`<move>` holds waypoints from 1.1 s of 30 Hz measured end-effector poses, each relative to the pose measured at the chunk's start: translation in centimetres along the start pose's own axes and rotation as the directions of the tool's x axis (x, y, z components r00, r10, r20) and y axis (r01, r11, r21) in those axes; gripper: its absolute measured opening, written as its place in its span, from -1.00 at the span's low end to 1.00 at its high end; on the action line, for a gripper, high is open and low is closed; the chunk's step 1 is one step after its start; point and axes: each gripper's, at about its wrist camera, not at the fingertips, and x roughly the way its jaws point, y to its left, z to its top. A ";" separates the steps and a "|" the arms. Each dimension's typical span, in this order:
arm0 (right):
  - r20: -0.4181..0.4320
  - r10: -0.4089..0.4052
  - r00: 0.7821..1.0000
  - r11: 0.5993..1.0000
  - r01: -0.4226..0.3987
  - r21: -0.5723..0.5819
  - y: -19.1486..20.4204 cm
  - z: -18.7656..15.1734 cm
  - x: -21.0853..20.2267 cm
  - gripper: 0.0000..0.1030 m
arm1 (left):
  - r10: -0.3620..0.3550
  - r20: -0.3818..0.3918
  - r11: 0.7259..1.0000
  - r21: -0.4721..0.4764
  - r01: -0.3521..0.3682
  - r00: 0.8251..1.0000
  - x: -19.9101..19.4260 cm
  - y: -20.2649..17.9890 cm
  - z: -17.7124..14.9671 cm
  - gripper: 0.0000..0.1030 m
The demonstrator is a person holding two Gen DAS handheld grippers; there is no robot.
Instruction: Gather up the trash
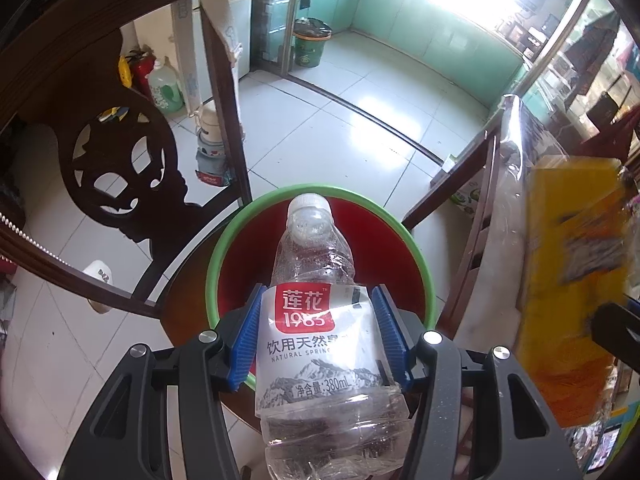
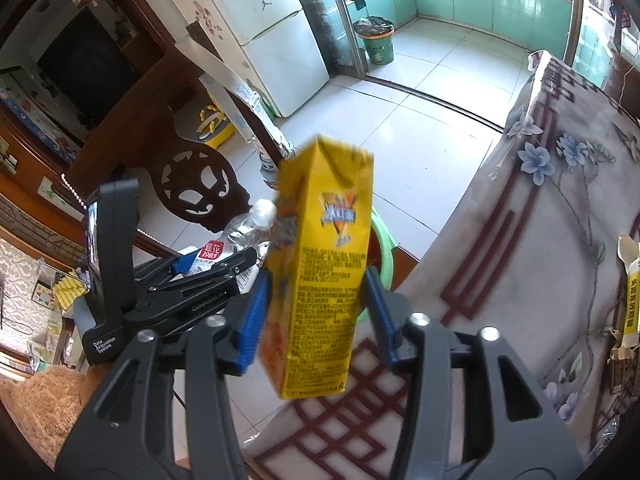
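My left gripper (image 1: pixel 318 316) is shut on a clear plastic water bottle (image 1: pixel 320 320) with a white and red label, held just above a red bin with a green rim (image 1: pixel 224 248) that sits on a dark wooden chair. My right gripper (image 2: pixel 316 300) is shut on a yellow drink carton (image 2: pixel 320 264), held upright over the table edge. The carton also shows, blurred, at the right of the left wrist view (image 1: pixel 572 280). The left gripper and its bottle (image 2: pixel 244 228) show at the left of the right wrist view, and the bin's green rim (image 2: pixel 382 264) peeks out behind the carton.
A table with a flowered cloth (image 2: pixel 540 220) stands at the right, with a spoon and wrapper (image 2: pixel 632 288) near its right edge. A carved wooden chair back (image 1: pixel 120 168) rises at the left. A green waste bin (image 1: pixel 310 42) and fridge (image 2: pixel 276 20) stand farther off on the tiled floor.
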 end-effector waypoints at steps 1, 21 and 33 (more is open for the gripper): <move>0.006 -0.001 1.000 1.000 0.001 0.002 0.0 0.0 -0.1 0.05 | 0.001 0.003 1.000 -0.009 -0.001 1.000 -0.1 0.2 0.0 0.01; 0.124 -0.105 0.987 0.993 0.097 0.070 -3.1 -2.7 -6.9 0.19 | -0.095 0.054 0.992 0.093 0.090 0.994 -2.6 -5.5 0.0 0.20; 0.105 -0.351 0.930 0.910 0.313 0.272 -15.0 -10.5 -15.5 0.28 | -0.202 0.017 0.948 0.256 0.191 0.979 -4.1 -14.5 -3.0 0.19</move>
